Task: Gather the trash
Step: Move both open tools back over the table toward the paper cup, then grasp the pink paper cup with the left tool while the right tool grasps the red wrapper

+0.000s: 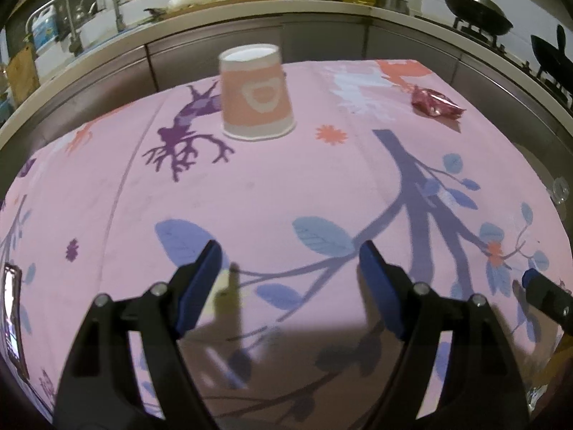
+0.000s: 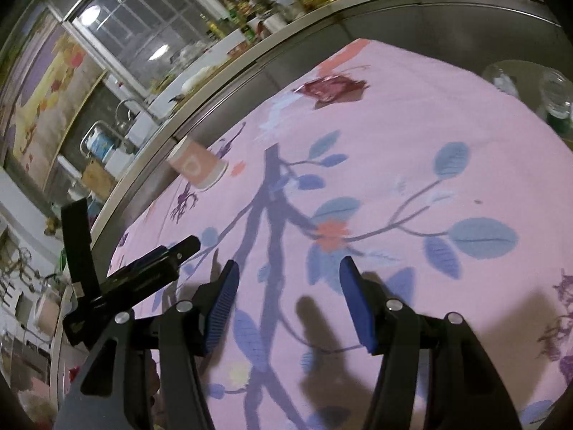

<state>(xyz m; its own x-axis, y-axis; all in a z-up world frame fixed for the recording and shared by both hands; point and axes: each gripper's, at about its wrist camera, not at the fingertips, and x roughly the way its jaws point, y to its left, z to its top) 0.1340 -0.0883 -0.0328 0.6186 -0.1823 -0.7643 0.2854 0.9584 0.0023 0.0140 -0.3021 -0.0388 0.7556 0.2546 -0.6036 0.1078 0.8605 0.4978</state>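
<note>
A peach paper cup point(image 1: 256, 93) stands upside down near the far side of the pink tablecloth point(image 1: 286, 186). A crumpled red wrapper point(image 1: 435, 104) lies at the far right corner. My left gripper point(image 1: 290, 261) hovers open over the near part of the cloth, well short of the cup, with nothing between its blue pads. In the right wrist view the cup point(image 2: 197, 166) is far left and the wrapper point(image 2: 331, 87) far ahead. My right gripper point(image 2: 288, 279) is open and holds nothing. The left gripper point(image 2: 179, 251) shows beside it on the left.
A phone point(image 1: 12, 315) lies at the cloth's left edge. Clear glassware point(image 2: 551, 93) stands off the table's right side. Behind the table runs a kitchen counter point(image 1: 322, 7) with a sink, bottles and woks. The right gripper's tip point(image 1: 537, 286) pokes in at the right.
</note>
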